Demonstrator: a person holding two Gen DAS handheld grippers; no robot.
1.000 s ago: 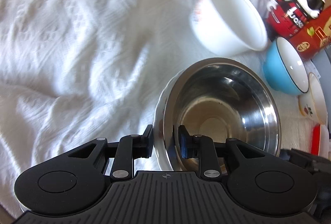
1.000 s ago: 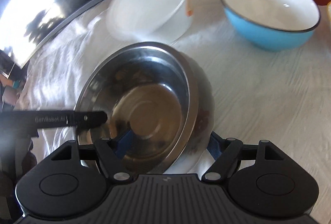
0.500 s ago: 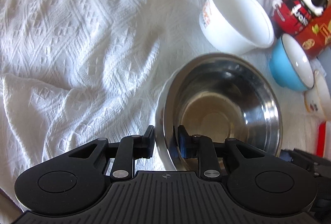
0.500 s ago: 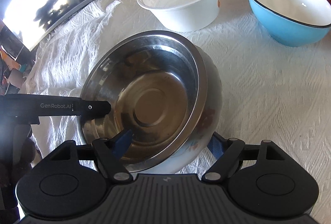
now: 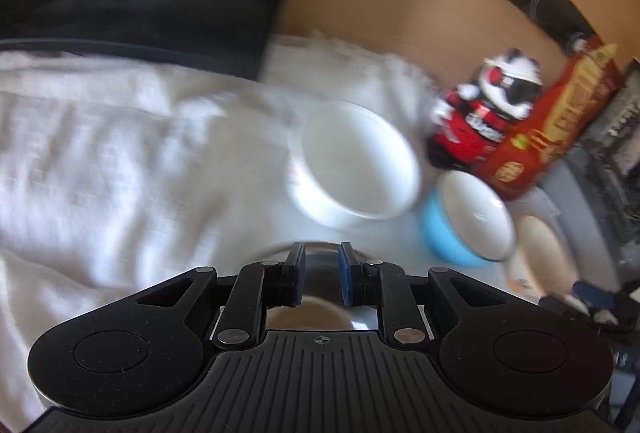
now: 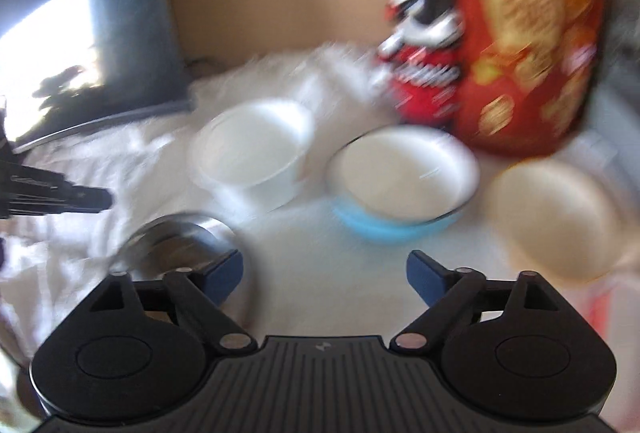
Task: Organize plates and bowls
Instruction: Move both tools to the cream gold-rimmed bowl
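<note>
Steel bowl (image 5: pixel 320 307) sits beneath the left gripper (image 5: pixel 320 275), its jaws narrowly parted, gripping nothing. Right gripper (image 6: pixel 325 275) jaws gape wide — bowl beside the left one. Beyond: white bowl (image 6: pixel 256 157), blue bowl (image 6: pixel 400 181).

My two wrist views look forward, low over the tabletop (image 5: pixel 100 153); both share the white bowl (image 5: pixel 352 165) (image 6: pixel 252 153) and blue bowl (image 5: pixel 464 221) (image 6: pixel 400 181).

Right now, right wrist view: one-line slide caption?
Open right gripper above white cloth, facing white bowl, blue bowl, steel bowl; motion-blurred.
</note>
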